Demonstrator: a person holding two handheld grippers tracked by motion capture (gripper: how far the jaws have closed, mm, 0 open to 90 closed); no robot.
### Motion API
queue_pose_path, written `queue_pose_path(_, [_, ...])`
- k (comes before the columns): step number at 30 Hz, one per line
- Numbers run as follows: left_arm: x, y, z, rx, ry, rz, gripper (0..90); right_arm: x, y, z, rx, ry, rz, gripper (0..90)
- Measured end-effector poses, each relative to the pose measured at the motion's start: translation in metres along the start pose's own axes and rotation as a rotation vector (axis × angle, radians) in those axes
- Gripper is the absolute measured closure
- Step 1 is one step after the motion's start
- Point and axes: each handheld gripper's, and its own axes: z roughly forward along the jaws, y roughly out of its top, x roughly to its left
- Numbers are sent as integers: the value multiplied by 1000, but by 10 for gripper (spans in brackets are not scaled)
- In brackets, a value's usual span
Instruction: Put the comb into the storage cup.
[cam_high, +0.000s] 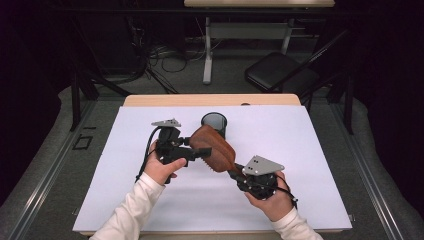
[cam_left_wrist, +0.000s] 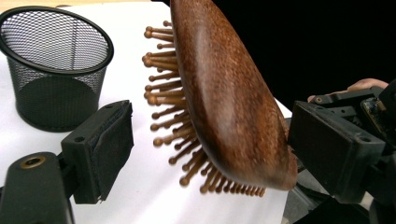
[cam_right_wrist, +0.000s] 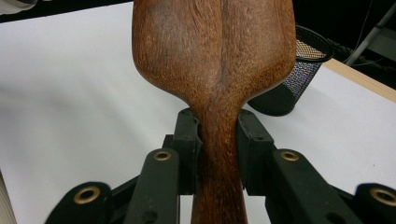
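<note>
Gripping hairbrush (cam_right_wrist: 215, 60) handle, right claw (cam_right_wrist: 218, 149).

Your right gripper (cam_right_wrist: 219, 154) has its fingers (cam_right_wrist: 187, 149) clamped on the wooden hairbrush (cam_right_wrist: 215, 60) handle, with the black mesh cup (cam_right_wrist: 299, 79) just behind the brush's right edge.

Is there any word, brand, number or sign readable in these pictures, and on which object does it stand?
None: the wooden hairbrush, the black mesh cup, the white table cover and both grippers bear no readable text.
</note>
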Motion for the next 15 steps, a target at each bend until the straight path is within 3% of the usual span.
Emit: queue_pose_path(15, [-5, 4, 5, -4, -58, 1, 154, 2, 1, 1, -8, -2, -12, 723])
